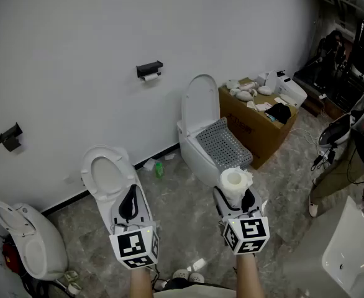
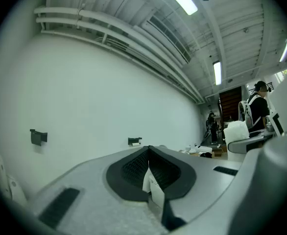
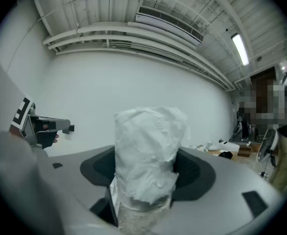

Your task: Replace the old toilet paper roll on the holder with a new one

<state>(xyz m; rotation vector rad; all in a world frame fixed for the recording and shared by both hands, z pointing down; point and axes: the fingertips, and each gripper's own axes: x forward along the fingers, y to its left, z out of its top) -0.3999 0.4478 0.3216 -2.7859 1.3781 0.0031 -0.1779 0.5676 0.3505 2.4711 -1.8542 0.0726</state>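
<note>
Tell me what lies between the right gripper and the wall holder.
Head view: a white toilet, lid raised, stands between the right gripper, clamped on the paper roll, and the black wall holder.

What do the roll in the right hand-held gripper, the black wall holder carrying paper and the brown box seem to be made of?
Roll: soft white paper, matte; its outer sheet is crumpled and torn.
Wall holder: likely black matte metal, too small to be sure.
Box: brown cardboard, dull, plain flat sides.
</note>
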